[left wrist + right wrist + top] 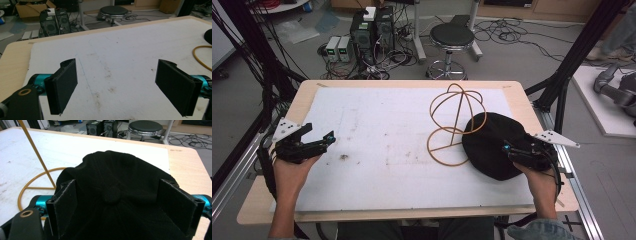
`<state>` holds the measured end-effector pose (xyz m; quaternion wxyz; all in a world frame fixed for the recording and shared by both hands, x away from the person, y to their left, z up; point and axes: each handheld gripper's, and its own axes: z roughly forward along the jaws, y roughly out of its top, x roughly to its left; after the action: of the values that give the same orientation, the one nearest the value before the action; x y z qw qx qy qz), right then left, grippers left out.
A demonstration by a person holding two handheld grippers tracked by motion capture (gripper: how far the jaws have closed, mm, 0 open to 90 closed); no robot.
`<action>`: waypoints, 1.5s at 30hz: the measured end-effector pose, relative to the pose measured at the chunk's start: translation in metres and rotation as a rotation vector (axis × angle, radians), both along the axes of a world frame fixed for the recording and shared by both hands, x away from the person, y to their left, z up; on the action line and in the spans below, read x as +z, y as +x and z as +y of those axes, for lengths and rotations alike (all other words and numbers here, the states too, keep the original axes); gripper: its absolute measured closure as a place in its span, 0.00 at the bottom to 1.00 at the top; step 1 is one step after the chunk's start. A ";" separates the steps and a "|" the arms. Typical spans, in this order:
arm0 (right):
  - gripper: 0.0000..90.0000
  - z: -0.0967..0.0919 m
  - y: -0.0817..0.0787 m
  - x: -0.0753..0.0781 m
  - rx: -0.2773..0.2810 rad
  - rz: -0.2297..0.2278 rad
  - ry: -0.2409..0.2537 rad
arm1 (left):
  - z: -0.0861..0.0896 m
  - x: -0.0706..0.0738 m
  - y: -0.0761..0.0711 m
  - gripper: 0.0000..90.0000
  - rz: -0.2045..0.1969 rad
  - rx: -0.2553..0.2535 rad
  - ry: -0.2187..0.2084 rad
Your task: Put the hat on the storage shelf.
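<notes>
From the high view we see the whole layout: a wooden table [272, 200] covered by a white mat [377, 150], with a black cap [492, 142] lying at the right side of the mat and a yellow wire hat stand [455, 122] standing just left of it, the cap's far edge overlapping the stand's frame. That view also shows a round black stool [452, 36] and computer towers [372, 30] on the floor beyond the far edge. The left gripper [319, 142] sits near the left edge of the mat, well apart from the cap and stand. In the left gripper view we find what the high view cannot show clearly: its jaws stand wide apart with nothing between them, only the stained mat beneath, while a short arc of the stand's ring base [201, 53] and a sliver of the cap [208, 36] appear at the right edge. The right gripper [517, 150] rests at the cap's near right side in the high view, where its opening is hard to read. The right gripper view settles it for us: the jaws are spread wide, one on either side of the cap's crown, with the top button [112, 195] lying between them; we cannot tell whether the pads [65, 207] touch the fabric. Left of the cap there, the stand's upright rod [37, 153] rises from its ring on the mat.
</notes>
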<state>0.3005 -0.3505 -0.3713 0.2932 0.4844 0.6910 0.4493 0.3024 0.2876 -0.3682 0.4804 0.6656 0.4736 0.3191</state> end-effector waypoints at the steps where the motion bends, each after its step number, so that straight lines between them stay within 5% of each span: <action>1: 0.19 0.000 0.000 0.000 0.000 0.001 0.000 | 0.000 0.000 0.000 0.20 -0.002 -0.001 -0.003; 30: 0.19 -0.003 0.003 0.004 -0.016 -0.016 0.009 | -0.001 0.001 -0.004 0.20 0.002 -0.003 -0.002; 45: 0.19 0.001 0.022 -0.006 0.000 -0.030 0.002 | 0.000 0.000 -0.005 0.20 0.006 -0.002 -0.001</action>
<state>0.3227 -0.3495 -0.3769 0.3029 0.4778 0.6861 0.4573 0.2977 0.2874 -0.3681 0.4796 0.6668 0.4745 0.3164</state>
